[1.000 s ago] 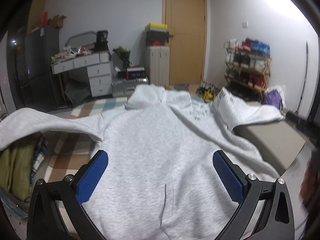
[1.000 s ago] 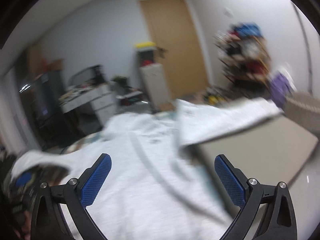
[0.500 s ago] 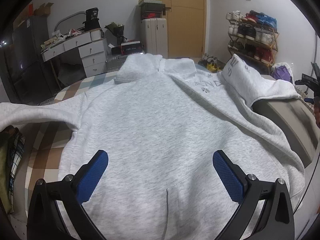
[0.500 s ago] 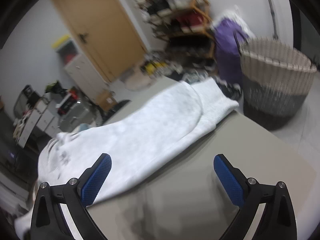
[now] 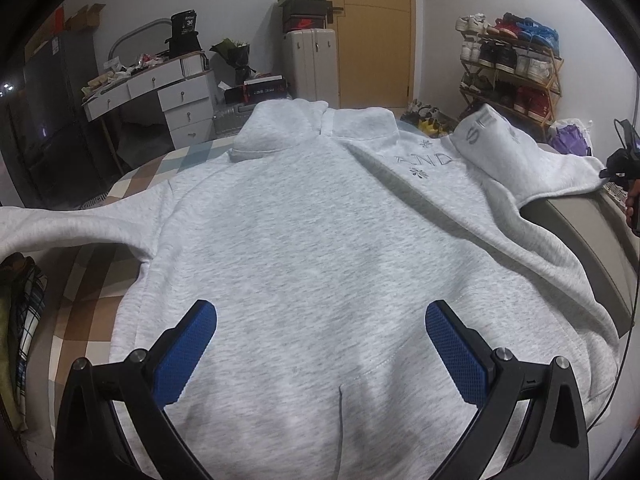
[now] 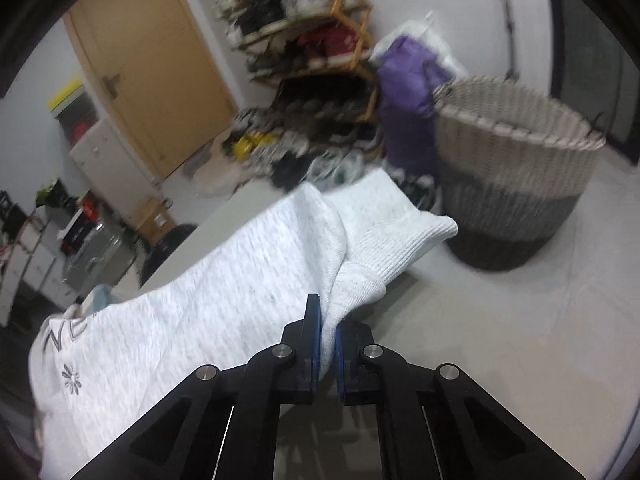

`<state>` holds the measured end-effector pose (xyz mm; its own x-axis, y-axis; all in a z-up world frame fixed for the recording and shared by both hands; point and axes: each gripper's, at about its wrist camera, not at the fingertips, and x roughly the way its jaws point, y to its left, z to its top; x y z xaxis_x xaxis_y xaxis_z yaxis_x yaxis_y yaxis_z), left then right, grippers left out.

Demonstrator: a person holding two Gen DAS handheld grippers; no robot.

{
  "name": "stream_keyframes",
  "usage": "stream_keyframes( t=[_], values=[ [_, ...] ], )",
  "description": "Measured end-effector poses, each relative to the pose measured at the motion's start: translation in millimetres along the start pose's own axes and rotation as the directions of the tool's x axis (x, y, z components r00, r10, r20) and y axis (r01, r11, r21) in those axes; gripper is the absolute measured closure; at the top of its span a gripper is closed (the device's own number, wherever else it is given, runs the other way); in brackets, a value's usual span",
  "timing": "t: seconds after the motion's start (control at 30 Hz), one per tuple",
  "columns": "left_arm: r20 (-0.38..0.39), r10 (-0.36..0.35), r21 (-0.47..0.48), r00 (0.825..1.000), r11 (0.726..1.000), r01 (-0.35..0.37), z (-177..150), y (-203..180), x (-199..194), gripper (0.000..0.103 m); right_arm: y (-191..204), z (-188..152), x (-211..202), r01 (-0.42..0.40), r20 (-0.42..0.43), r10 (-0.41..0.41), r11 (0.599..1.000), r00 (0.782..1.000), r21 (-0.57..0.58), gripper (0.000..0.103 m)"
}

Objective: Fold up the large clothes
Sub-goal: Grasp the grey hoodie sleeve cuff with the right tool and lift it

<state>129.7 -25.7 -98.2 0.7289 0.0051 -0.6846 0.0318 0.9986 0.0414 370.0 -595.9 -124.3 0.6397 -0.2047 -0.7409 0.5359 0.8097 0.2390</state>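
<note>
A large light-grey hoodie (image 5: 320, 240) lies spread flat on a bed, hood at the far end, front pocket nearest the camera. My left gripper (image 5: 320, 332) hangs open over the pocket area with nothing between its blue pads. The hoodie's right sleeve (image 6: 248, 272) stretches across a beige surface (image 6: 480, 340). My right gripper (image 6: 327, 328) is shut on this sleeve near its ribbed cuff (image 6: 400, 232), with fabric bunched between the pads. In the left wrist view the right gripper (image 5: 622, 156) shows at the far right edge by the sleeve end.
A woven laundry basket (image 6: 516, 176) stands on the floor beyond the cuff, a purple bag (image 6: 408, 80) beside it. A shoe rack (image 5: 512, 68), wooden door (image 5: 376, 32), white suitcase (image 5: 312, 64) and drawer desk (image 5: 160, 92) line the far wall. Checked bedding (image 5: 80, 292) lies left of the hoodie.
My right gripper swung right to the sleeve's cuff end and closed on the fabric. The left gripper moved slightly forward and lower over the hoodie, still open.
</note>
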Motion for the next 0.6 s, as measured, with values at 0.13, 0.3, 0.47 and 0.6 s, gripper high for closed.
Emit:
stream_keyframes(
  t=[0.13,0.3,0.47,0.6],
  values=[
    [0.024,0.002,-0.017,1.000,1.000,-0.002,5.1,7.7,-4.1,0.001,-11.2,13.4,-37.8,0.075,0.126,-0.075,0.997,0.989,0.007,0.098],
    [0.049,0.003,-0.043,0.999,0.999,-0.001,4.8,20.1,-14.3,0.001,33.3,11.9,-104.4,0.070,0.337,-0.031,0.992,0.941,-0.103,0.098],
    [0.089,0.013,-0.080,0.996,0.997,-0.006,-0.1,40.5,-29.4,0.001,123.1,-10.9,-177.3,-0.077,0.439,0.201,0.955,0.876,-0.285,0.098],
    [0.110,0.031,-0.123,0.993,0.992,-0.017,-7.5,61.0,-40.3,0.001,223.0,-64.0,-235.6,-0.240,0.413,0.461,0.842,0.786,-0.483,0.098]
  ],
)
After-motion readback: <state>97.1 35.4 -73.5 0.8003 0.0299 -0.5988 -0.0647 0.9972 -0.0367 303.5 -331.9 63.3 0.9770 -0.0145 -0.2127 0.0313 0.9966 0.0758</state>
